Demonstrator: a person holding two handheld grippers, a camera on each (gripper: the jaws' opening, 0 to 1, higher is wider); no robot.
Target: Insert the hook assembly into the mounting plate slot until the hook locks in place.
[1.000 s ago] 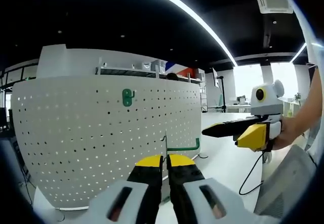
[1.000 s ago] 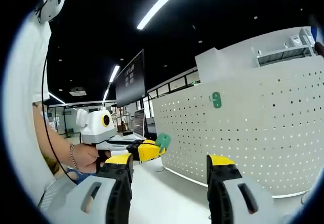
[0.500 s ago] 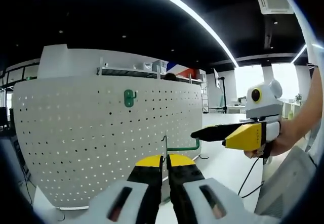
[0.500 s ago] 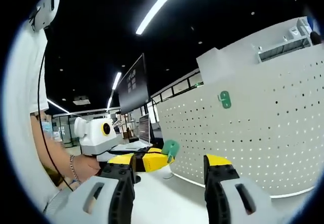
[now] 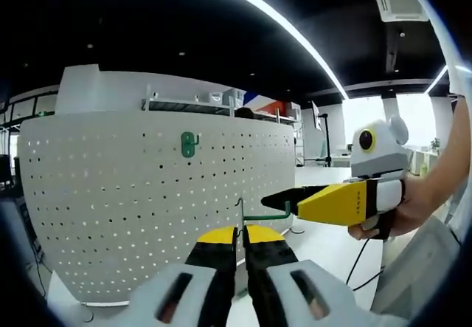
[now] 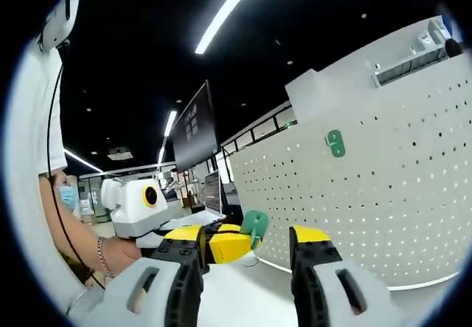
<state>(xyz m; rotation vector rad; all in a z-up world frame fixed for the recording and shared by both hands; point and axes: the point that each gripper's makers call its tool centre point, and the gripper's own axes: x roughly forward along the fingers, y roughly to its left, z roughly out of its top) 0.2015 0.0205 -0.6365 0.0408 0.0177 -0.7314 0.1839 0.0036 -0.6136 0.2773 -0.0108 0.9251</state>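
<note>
Pegboard point(image 5: 147, 201) stands upright, a green clip point(image 5: 189, 144) mounted on it. Left gripper point(image 5: 240, 237) pinches the green hook point(image 5: 267, 214) before it; right gripper point(image 6: 247, 240), jaws apart, hovers beside that hook.

Matt white perforated mounting plate point(image 5: 147, 194), glossy green plastic hook point(image 5: 267, 215)

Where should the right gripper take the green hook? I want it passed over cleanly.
On the free bar with the upturned end, coming from the side away from the left gripper. The hook sticks out sideways from those shut jaws, and the right gripper is nearing that end with its jaws open.
</note>
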